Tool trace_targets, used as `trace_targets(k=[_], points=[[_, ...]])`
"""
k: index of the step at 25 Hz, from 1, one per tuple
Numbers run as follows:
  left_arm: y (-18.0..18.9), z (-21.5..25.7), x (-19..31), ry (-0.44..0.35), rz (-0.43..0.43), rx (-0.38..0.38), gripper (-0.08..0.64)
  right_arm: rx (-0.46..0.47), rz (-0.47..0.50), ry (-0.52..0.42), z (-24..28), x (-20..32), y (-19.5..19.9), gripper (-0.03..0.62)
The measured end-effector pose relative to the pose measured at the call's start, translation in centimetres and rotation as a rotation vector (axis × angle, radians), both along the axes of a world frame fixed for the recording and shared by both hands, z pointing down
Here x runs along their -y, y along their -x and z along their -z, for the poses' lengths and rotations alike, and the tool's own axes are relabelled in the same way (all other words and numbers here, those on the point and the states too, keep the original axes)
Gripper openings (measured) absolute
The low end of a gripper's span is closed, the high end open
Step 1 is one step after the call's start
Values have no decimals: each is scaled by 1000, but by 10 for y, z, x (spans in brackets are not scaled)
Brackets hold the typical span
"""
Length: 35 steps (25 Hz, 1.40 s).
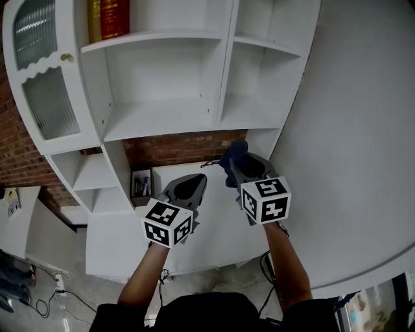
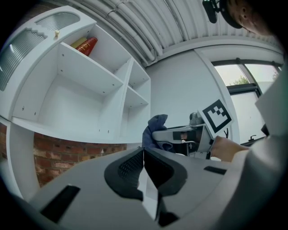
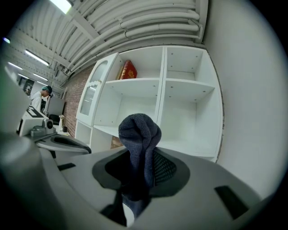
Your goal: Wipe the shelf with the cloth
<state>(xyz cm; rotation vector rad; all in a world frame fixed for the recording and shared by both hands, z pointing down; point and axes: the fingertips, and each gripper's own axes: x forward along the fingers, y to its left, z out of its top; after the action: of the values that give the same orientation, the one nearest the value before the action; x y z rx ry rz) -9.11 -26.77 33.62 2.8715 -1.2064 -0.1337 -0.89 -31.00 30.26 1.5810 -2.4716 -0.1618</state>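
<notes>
A dark blue cloth (image 3: 140,143) bunches up out of my right gripper (image 3: 137,175), whose jaws are shut on it. In the head view the cloth (image 1: 233,157) pokes from the right gripper (image 1: 237,170) just below the white shelf unit (image 1: 162,117), under its right-hand lower compartment (image 1: 249,110). My left gripper (image 1: 192,188) hangs a little lower and to the left, its jaws pressed together with nothing between them (image 2: 143,168). From the left gripper view the cloth (image 2: 155,130) and the right gripper's marker cube (image 2: 216,116) show to the right.
Red books (image 1: 110,18) stand on the top left shelf. A glass-fronted cabinet door (image 1: 40,71) closes the unit's left side. Below the shelves are a brick wall (image 1: 175,148), a white counter (image 1: 181,214), and a small cubby with items (image 1: 141,187). A white wall (image 1: 350,142) runs along the right.
</notes>
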Motion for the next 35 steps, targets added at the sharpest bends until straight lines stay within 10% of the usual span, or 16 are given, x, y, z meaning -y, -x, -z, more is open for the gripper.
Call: trace_targets(k=[35], points=[[-50,17,-65,-29,113,-8,17,46,79,-75,-1,-91,-56,130]])
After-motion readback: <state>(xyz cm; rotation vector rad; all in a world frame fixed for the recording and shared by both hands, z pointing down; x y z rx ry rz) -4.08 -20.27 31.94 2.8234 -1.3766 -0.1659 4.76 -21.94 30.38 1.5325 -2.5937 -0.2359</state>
